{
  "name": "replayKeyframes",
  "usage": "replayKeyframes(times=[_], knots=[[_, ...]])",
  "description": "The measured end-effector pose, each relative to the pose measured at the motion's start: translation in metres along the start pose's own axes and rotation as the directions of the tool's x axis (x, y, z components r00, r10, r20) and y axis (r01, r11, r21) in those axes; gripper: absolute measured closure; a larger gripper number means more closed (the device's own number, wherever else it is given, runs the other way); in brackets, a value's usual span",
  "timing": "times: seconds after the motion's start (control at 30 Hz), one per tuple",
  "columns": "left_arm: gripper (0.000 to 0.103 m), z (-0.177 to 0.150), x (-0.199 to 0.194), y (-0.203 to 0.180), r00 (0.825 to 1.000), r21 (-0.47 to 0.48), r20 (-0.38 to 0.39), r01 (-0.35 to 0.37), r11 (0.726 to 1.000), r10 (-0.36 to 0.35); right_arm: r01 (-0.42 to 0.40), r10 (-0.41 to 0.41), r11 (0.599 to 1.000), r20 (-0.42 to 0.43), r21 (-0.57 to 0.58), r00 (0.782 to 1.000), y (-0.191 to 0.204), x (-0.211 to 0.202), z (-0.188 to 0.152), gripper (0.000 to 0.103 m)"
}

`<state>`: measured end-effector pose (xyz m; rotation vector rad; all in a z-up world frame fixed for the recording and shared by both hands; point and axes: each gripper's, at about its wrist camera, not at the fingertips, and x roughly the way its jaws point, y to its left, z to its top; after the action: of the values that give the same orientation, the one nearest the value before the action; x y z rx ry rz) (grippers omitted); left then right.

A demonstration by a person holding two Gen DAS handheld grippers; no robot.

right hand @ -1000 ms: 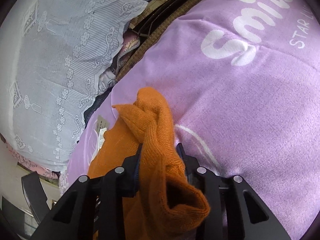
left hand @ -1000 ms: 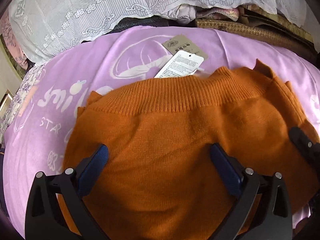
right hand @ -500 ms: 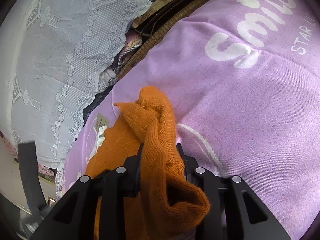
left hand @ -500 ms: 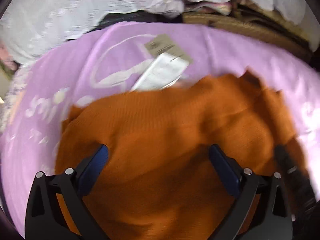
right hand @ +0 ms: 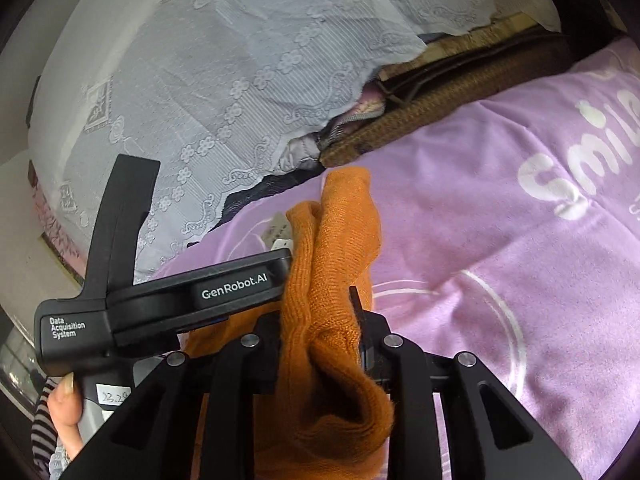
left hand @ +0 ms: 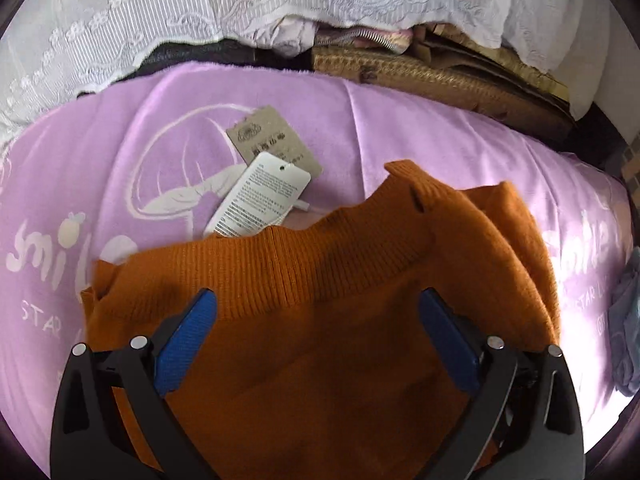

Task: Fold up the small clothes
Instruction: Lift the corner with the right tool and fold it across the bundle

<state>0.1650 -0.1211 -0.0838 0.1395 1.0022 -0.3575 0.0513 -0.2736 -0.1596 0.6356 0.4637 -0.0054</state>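
Left gripper (left hand: 316, 308): we see the jaws spread wide, blue pads (left hand: 188, 336) either side of the orange sweater (left hand: 320, 340), nothing clamped between them. It hangs over the knit near the ribbed band; we can't tell whether it touches the fabric.

Right gripper (right hand: 318, 312): closed tight on a bunched fold of the same sweater. The fabric stands up in a ridge between the fingers and spills over the gripper body toward the camera.

In the right wrist view we also see the left gripper's body from the side, black housing marked "GenRobot.AI" and "Data Acquisition System", sitting just left of the pinched fold, with the person's left hand (right hand: 64, 408) on its handle at bottom left.

Sweater lies on the purple blanket (left hand: 400, 128), which has white "smile" lettering and a mushroom-like print. Right-hand side of the sweater is raised and folded inward in the left wrist view.

Two hang tags poke out from the sweater's upper edge onto the blanket: a white tag (left hand: 260, 204) overlapping a brown tag (left hand: 272, 144).

Beyond the blanket: white lace cloth (left hand: 200, 4) across the back, a woven brown mat (left hand: 432, 80) at its far edge. A blue-grey cloth (left hand: 626, 328) sits at the far right edge.
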Motion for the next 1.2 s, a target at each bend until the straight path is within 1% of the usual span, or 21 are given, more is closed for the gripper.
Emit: replayKeyframes(times=[0.1, 0.23, 0.37, 0.6, 0.7, 0.8, 1.0, 1.07, 1.2], knots=[[0.005, -0.005, -0.016, 0.004, 0.999, 0.000, 0.025, 0.038, 0.999, -0.038, -0.026, 0.026, 1.000, -0.005, -0.007, 1.000, 0.006, -0.003, 0.001, 0.078], [0.005, -0.008, -0.035, 0.016, 0.997, -0.007, 0.065, 0.034, 0.999, -0.034, -0.046, 0.046, 0.995, 0.002, -0.083, 0.999, 0.030, -0.010, -0.001, 0.078], [0.005, -0.012, -0.047, 0.037, 0.995, -0.031, 0.081, 0.062, 0.998, -0.059, -0.074, 0.074, 0.990, -0.005, -0.123, 0.997, 0.049, -0.014, -0.005, 0.078], [0.005, -0.019, -0.065, 0.074, 0.991, -0.069, 0.124, 0.062, 0.996, -0.053, -0.101, 0.098, 0.982, -0.028, -0.162, 0.995, 0.086, -0.014, -0.012, 0.078], [0.005, -0.023, -0.071, 0.089, 0.989, -0.086, 0.145, 0.045, 0.995, -0.032, -0.110, 0.106, 0.980, -0.037, -0.166, 0.994, 0.101, -0.010, -0.014, 0.078], [0.005, -0.025, -0.075, 0.105, 0.988, -0.107, 0.157, 0.028, 0.994, -0.011, -0.121, 0.114, 0.979, -0.053, -0.163, 0.992, 0.116, -0.003, -0.017, 0.078], [0.005, -0.036, -0.074, 0.144, 0.987, -0.161, 0.158, 0.027, 0.987, -0.002, -0.131, 0.117, 0.973, -0.082, -0.190, 0.990, 0.146, 0.013, -0.035, 0.078], [0.005, -0.042, -0.071, 0.156, 0.988, -0.180, 0.158, 0.034, 0.983, -0.005, -0.133, 0.116, 0.971, -0.097, -0.196, 0.989, 0.155, 0.020, -0.042, 0.078], [0.005, -0.051, -0.061, 0.179, 0.987, -0.222, 0.155, 0.070, 0.973, -0.036, -0.140, 0.115, 0.966, -0.124, -0.219, 0.986, 0.166, 0.030, -0.054, 0.078]])
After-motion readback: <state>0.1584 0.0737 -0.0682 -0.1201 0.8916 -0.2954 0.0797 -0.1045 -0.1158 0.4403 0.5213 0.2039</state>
